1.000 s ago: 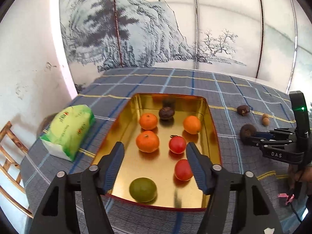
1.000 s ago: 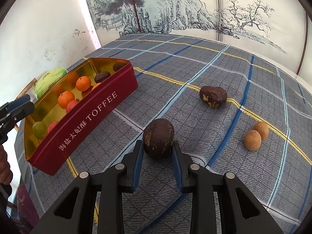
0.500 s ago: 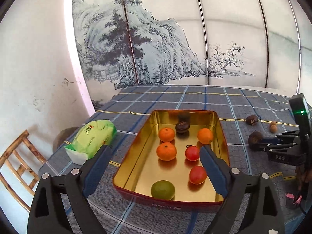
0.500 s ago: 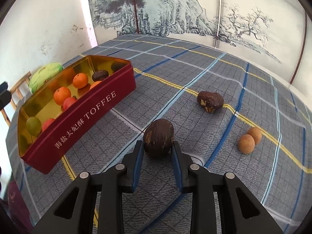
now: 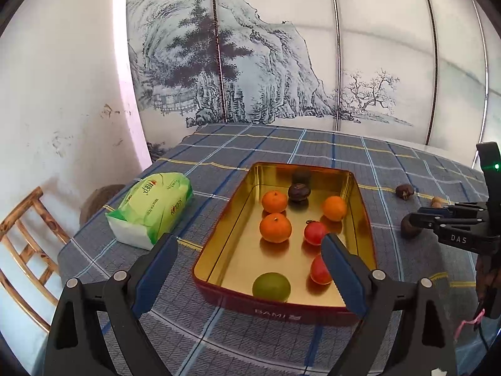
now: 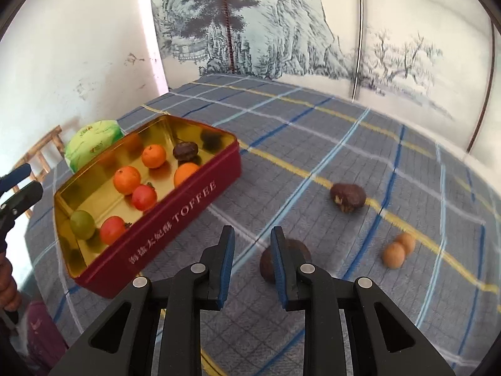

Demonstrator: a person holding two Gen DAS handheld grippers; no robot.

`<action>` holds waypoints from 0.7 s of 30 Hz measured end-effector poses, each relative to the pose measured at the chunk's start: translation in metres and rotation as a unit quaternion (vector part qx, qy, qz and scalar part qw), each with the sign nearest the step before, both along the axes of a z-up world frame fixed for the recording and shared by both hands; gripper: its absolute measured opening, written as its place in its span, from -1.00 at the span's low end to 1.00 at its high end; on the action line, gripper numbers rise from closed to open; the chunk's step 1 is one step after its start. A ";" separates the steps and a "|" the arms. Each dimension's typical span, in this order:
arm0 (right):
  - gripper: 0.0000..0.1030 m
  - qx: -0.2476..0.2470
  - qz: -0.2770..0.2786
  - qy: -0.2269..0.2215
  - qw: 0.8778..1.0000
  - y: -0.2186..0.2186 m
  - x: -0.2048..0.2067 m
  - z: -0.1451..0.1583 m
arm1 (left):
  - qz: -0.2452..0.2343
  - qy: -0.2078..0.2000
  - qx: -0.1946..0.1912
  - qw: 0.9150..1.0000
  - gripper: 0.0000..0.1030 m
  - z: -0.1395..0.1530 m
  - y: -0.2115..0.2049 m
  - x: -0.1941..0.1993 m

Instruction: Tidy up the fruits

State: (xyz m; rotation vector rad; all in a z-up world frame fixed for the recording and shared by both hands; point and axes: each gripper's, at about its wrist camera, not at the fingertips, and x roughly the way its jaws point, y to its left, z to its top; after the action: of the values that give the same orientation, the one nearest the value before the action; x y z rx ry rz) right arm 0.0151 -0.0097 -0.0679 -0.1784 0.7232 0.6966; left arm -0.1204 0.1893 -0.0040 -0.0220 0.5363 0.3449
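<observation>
The left gripper [image 5: 249, 238] hovered over a red tin [image 5: 281, 309] on the checked tabletop [image 6: 313, 131]. Its jaws had just been opening and stood wide with nothing between them. The tin held three oranges, two red fruits, one green and one dark. The right gripper [image 6: 252, 232] had its jaws clenched narrow and empty. A dark round fruit [image 6: 266, 266] lay on the cloth just beside its right finger. Another brown fruit [image 6: 347, 197] and two small tan ones [image 6: 397, 250] lay farther off.

Left tongs [image 5: 247, 247] gape wide and empty; right tongs [image 6: 252, 235] closed, empty.
</observation>
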 end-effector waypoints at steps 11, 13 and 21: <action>0.01 -0.020 -0.041 -0.001 0.999 -0.014 0.016 -0.014 | -0.011 0.004 -0.040 0.999 0.77 -0.004 -0.003 -0.001; 0.20 -0.017 -0.033 0.002 0.999 -0.009 0.019 -0.015 | -0.015 -0.001 -0.038 0.999 0.82 -0.004 -0.005 -0.004; -0.27 -0.030 -0.011 0.034 0.999 0.004 0.023 -0.027 | -0.002 -0.051 -0.024 0.998 0.93 0.000 -0.005 -0.021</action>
State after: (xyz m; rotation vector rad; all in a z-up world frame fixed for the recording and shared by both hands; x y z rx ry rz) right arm 0.0383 -0.0057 -0.0954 -0.2019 0.8099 0.6629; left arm -0.1414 0.1839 -0.0036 -0.0845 0.4429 0.3260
